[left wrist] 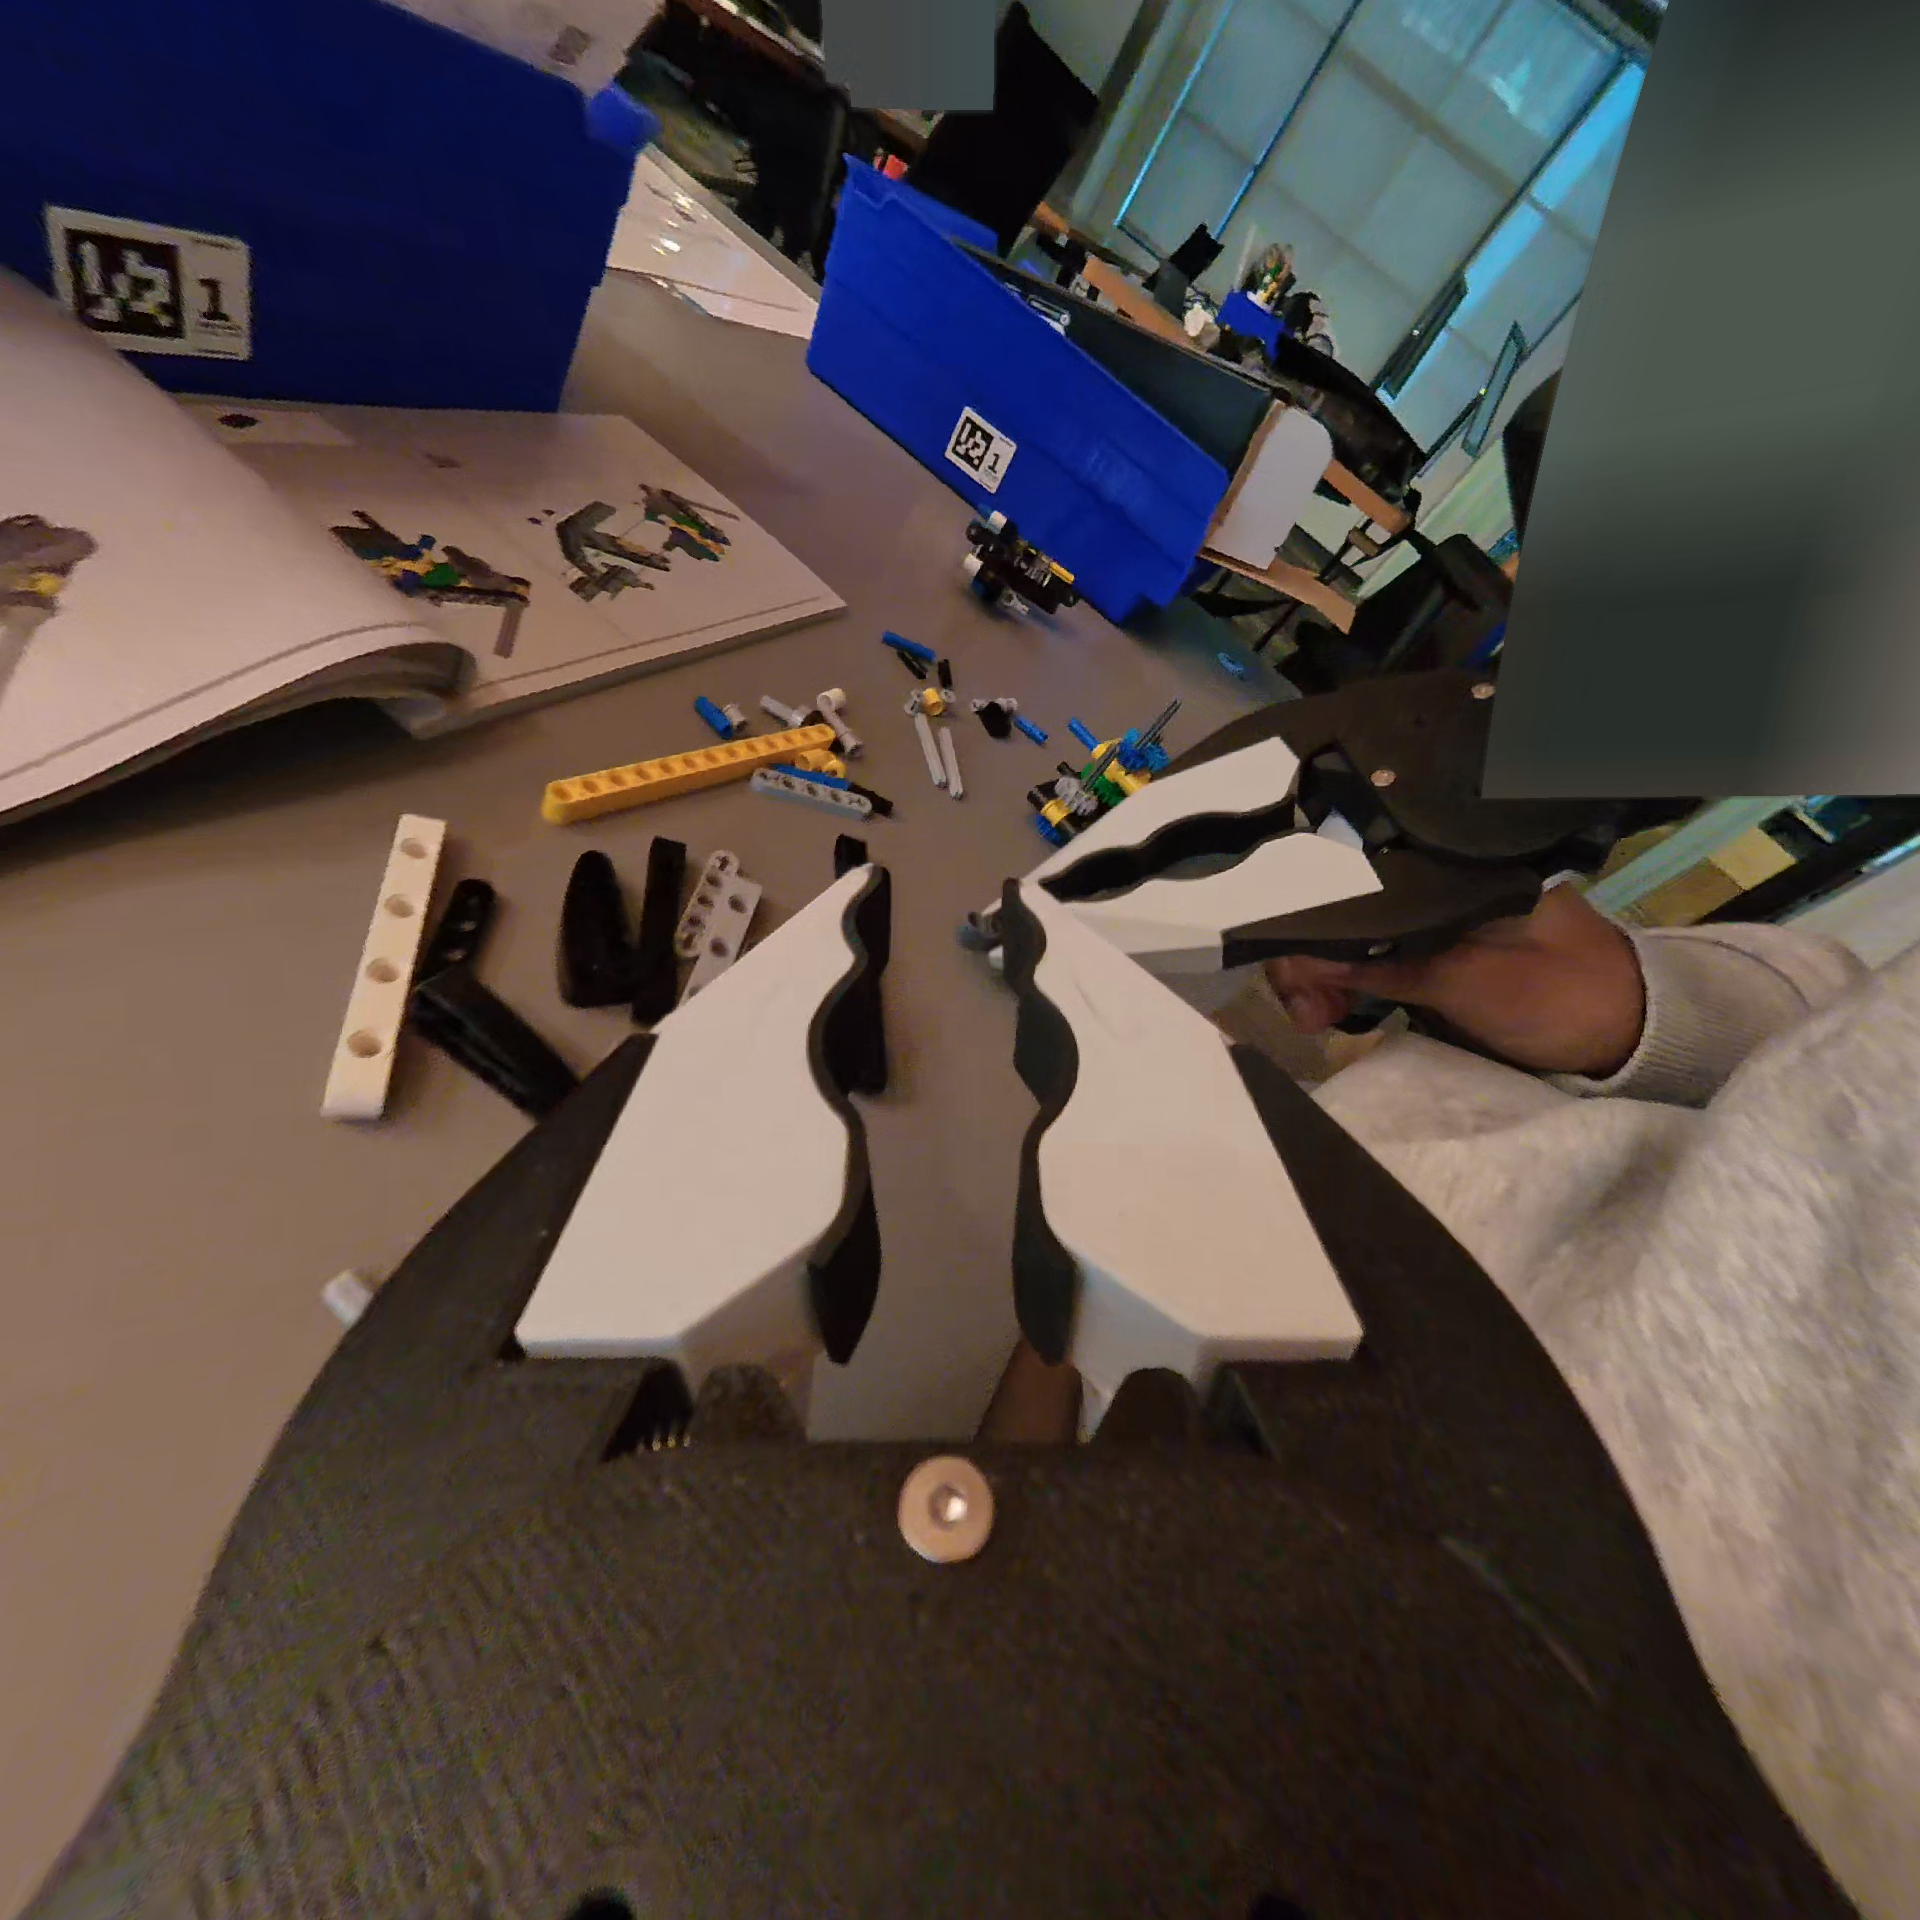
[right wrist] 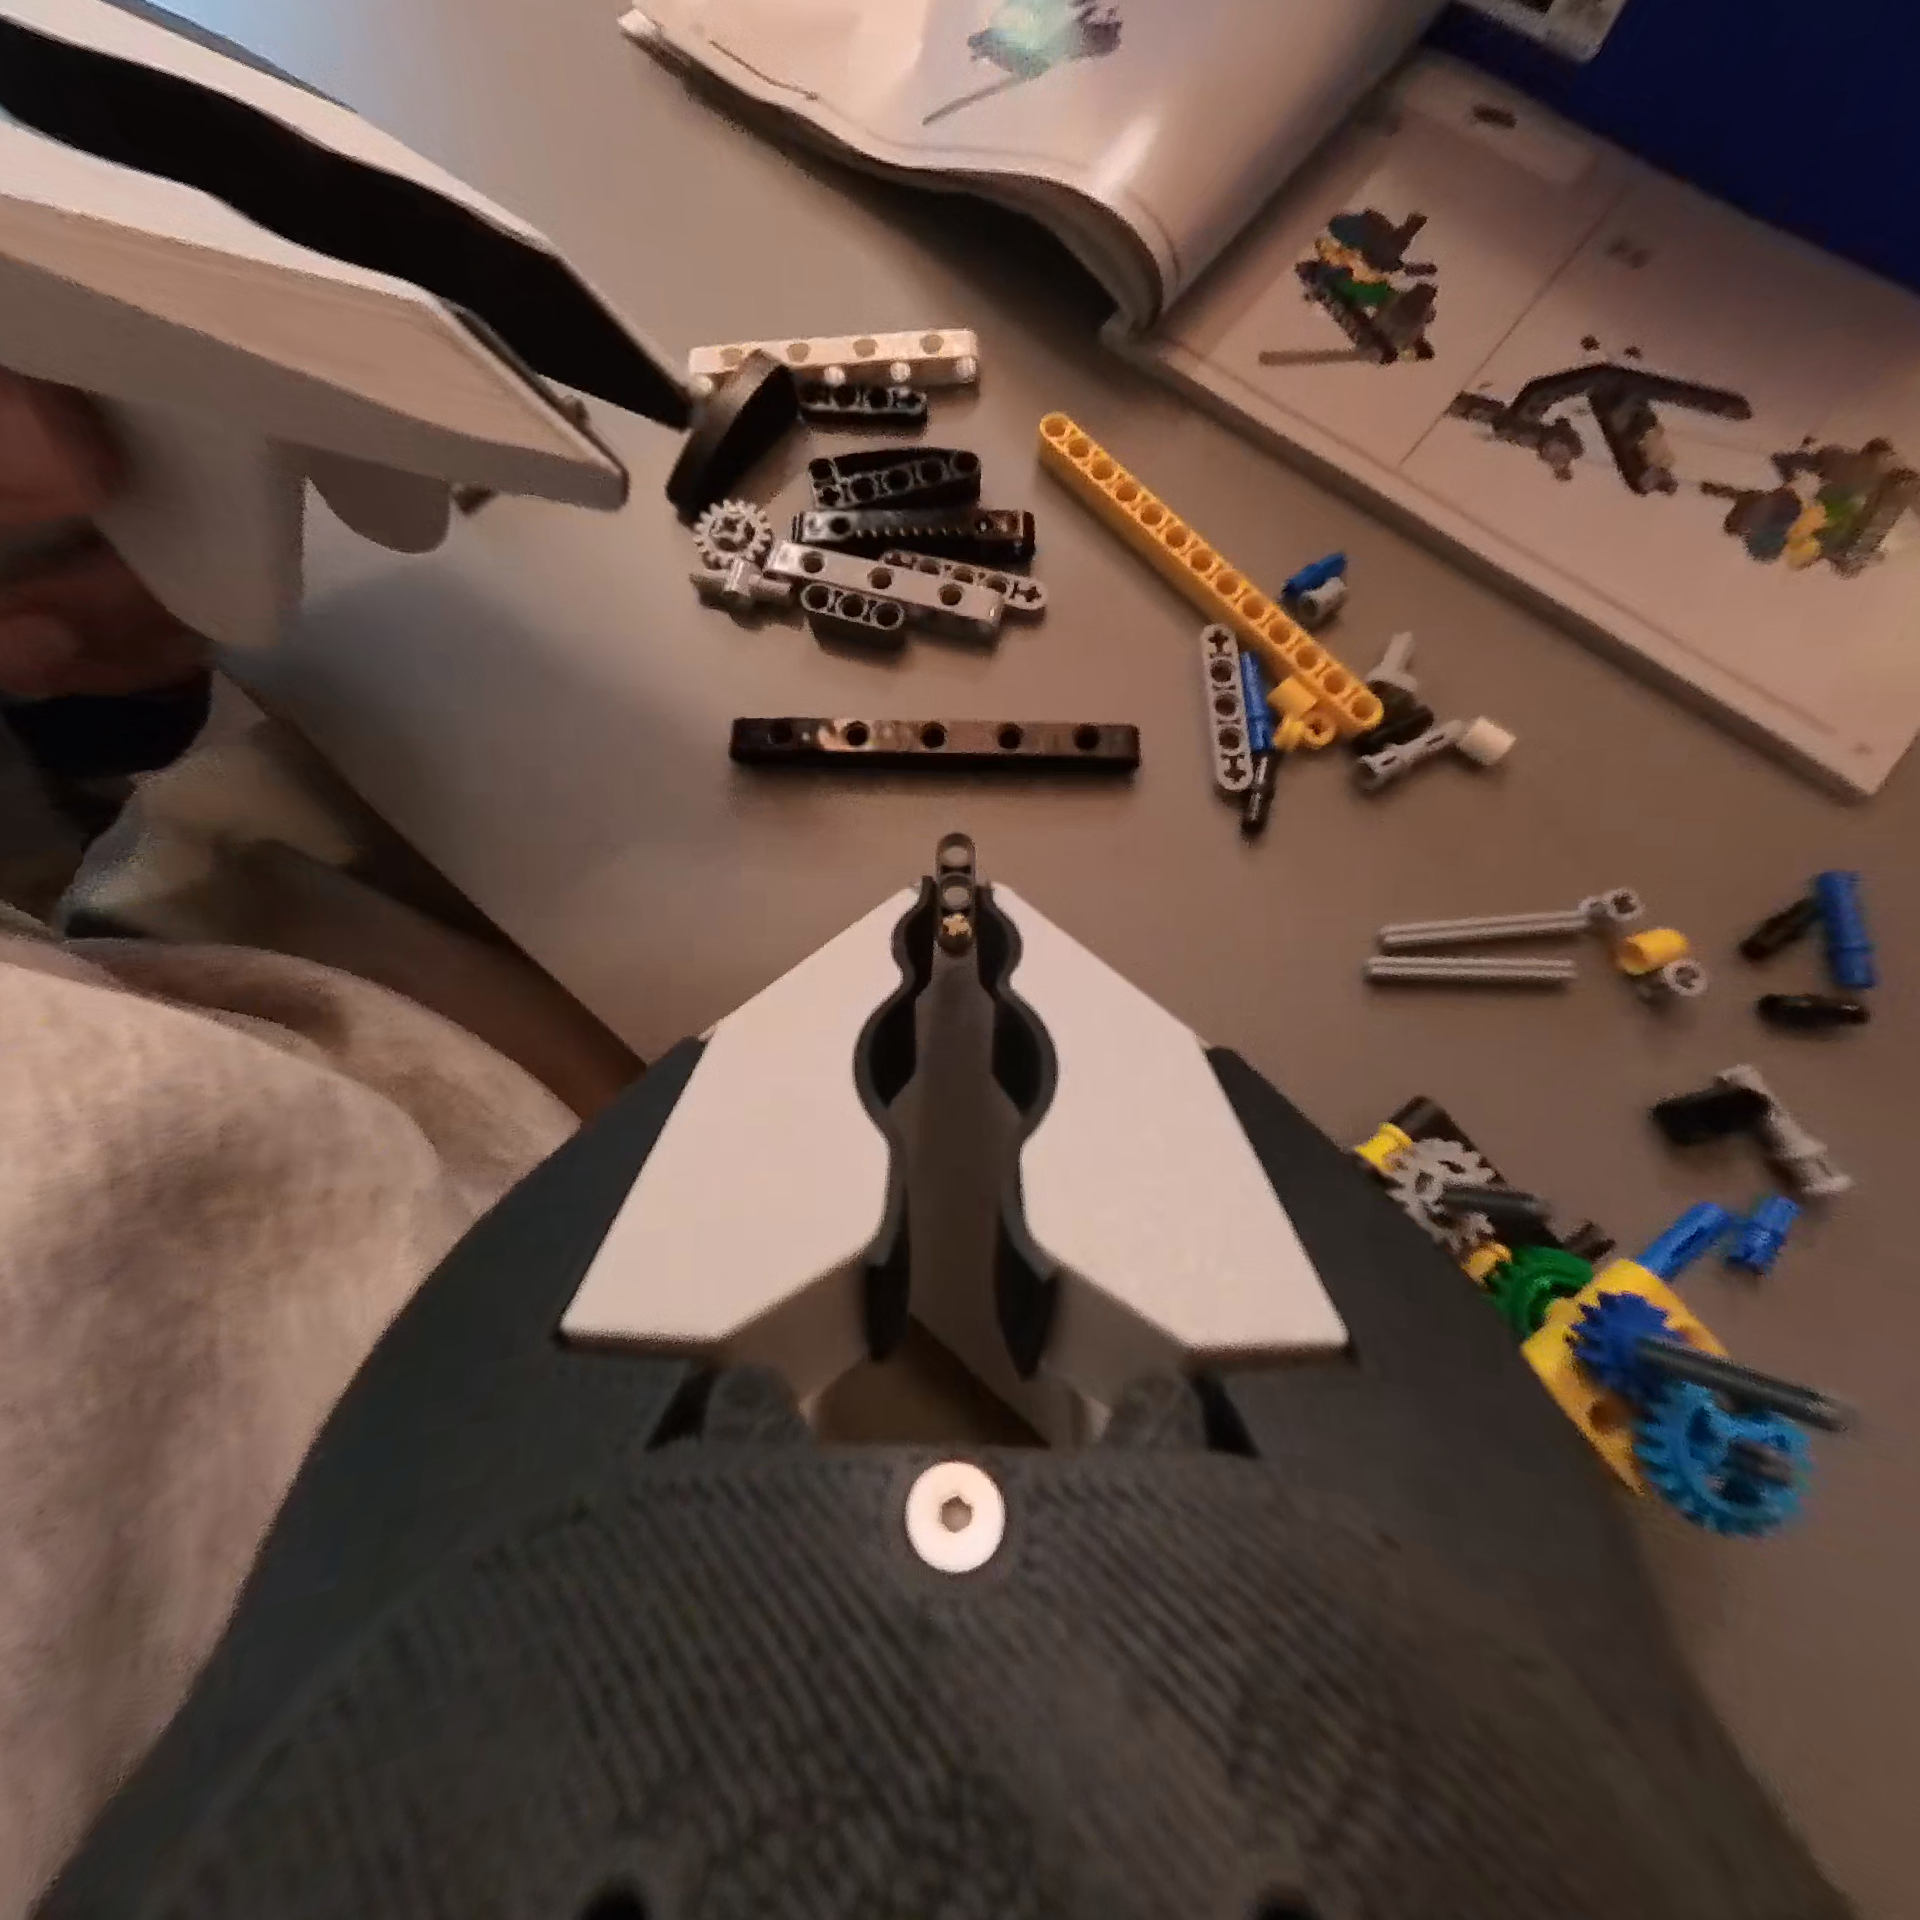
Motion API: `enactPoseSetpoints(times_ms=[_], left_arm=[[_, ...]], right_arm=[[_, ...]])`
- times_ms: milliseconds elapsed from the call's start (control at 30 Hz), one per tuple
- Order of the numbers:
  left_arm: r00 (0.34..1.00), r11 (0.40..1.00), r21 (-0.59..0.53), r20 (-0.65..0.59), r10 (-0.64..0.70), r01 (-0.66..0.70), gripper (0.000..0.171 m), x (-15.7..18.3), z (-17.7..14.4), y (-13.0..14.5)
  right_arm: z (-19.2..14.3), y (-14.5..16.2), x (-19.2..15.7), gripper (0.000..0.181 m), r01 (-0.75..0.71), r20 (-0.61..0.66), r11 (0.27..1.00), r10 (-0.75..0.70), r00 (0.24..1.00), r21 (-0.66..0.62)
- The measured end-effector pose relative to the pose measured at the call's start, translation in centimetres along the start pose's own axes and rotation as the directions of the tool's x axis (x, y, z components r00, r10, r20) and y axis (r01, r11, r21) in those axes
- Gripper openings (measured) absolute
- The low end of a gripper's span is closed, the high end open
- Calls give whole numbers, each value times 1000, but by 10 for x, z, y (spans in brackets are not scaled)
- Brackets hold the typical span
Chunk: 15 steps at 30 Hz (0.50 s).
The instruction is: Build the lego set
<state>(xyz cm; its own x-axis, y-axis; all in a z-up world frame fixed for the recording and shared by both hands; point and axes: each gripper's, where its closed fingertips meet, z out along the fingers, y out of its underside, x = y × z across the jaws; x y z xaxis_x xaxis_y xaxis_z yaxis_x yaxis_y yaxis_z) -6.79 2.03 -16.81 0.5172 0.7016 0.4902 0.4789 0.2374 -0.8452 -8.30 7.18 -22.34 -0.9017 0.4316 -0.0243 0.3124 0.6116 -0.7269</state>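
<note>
My left gripper is open and empty, low over the grey table among the loose Lego parts. Its white finger with a black pad also shows at the top left of the right wrist view. My right gripper is shut on a small dark grey connector piece with round holes, which sticks out past the fingertips. In the left wrist view the right gripper comes in from the right, close to my left fingertips. A partly built yellow, blue and green gear assembly lies at the right.
Loose parts on the table: a long yellow beam, a white beam, a black beam, a black ring, short liftarms, axles and pins. An open instruction booklet and two blue bins stand behind. A person's grey sleeve is near. Across from one pair of fingers to the other is roughly 8 cm.
</note>
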Motion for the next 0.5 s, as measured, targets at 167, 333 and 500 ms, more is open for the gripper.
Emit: enactPoseSetpoints(times_ms=[167, 333, 500], left_arm=[[997, 996, -52, 16, 70, -69, 18, -5, 26, -16], [980, 985, -44, 104, 170, -166, 12, -27, 42, -46], [983, 989, 16, 114, 142, -145, 7, -35, 49, -47]], right_arm=[[0, 4, 1, 6, -38, 20, 999, 39, 999, -16], [0, 2, 6, 6, -53, -23, 999, 53, 998, -13], [0, 6, 9, 6, -104, -59, 994, 102, 993, -38]])
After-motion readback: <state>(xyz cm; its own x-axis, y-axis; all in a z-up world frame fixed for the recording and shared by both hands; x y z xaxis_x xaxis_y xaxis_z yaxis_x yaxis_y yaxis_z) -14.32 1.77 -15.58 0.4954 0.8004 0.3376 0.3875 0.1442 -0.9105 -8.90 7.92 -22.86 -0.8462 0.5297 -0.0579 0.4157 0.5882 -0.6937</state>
